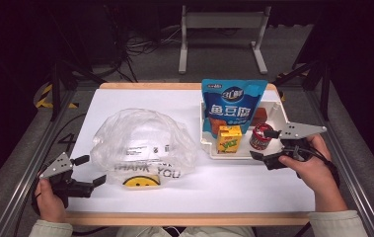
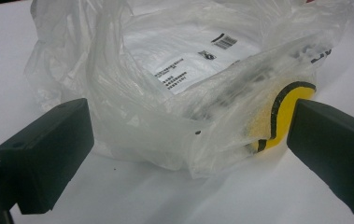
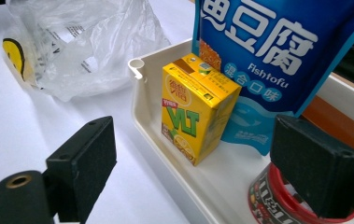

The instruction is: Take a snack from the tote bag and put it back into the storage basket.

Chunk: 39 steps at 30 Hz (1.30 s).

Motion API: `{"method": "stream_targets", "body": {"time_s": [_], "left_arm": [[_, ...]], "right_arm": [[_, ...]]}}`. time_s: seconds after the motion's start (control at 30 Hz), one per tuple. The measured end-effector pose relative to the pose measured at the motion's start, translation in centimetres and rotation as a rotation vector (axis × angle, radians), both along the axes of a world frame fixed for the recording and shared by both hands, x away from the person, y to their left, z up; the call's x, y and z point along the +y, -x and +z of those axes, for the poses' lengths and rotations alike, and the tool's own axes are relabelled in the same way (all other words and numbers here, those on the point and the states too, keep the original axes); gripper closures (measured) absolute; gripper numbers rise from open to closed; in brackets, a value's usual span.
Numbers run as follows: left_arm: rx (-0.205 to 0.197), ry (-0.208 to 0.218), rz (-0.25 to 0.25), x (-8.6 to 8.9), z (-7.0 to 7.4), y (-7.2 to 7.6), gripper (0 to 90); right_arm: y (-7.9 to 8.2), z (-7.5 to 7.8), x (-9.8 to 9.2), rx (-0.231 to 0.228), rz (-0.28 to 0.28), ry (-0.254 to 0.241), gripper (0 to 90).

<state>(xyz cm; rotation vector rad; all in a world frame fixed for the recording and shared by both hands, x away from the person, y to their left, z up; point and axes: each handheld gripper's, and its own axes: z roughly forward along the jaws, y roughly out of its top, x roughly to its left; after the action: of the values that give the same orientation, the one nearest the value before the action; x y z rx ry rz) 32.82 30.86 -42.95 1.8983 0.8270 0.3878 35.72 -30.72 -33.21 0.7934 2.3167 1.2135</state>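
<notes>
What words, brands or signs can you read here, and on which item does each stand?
"THANK YOU": plastic bag, by its yellow smiley.
"VLT": yellow drink carton.
"鱼豆腐", "Fishtofu", "混合口味": blue pouch.
Bag's white label with barcode: too small to read.
Red can: print unreadable.

High view: white worktop (image 1: 253, 182) is bright and evenly lit from above, the surroundings fall off to near black. Shadows under items are soft and short. Clear plastic bag (image 1: 142, 143) shows mild glare on its creases. Both gripper views are slightly soft; near black fingers (image 2: 48, 149) are blurred, and edges show wide-angle stretch. Blue pouch (image 3: 268, 56) print stays legible.
</notes>
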Motion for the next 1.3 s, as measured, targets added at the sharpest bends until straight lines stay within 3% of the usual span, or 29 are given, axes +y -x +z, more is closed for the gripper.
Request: {"method": "stream_targets", "body": {"time_s": [0.57, 0.63, 0.97, 1.2, 1.3], "left_arm": [[-0.002, 0.001, 0.001, 0.0, 0.0, 0.0, 1.2], [-0.005, -0.002, -0.001, 0.0, 0.0, 0.0, 1.2], [-0.008, -0.003, -0.001, 0.1, 0.1, 0.0, 1.2], [-0.007, 0.003, 0.002, 0.1, 0.1, 0.0, 1.2], [-0.009, 0.004, -0.003, 0.1, 0.1, 0.0, 1.1]], "right_arm": [[1.2, -1.9, 1.1, 0.003, -0.072, -0.049, 15.3], [1.2, -2.2, 1.4, 0.011, -0.072, -0.028, 15.3], [1.3, -3.0, 2.1, 0.024, -0.084, -0.013, 15.2], [2.2, -4.8, 2.1, 0.05, -0.089, -0.02, 17.7], [2.2, -5.2, 2.1, 0.039, -0.096, -0.015, 18.5]]}}
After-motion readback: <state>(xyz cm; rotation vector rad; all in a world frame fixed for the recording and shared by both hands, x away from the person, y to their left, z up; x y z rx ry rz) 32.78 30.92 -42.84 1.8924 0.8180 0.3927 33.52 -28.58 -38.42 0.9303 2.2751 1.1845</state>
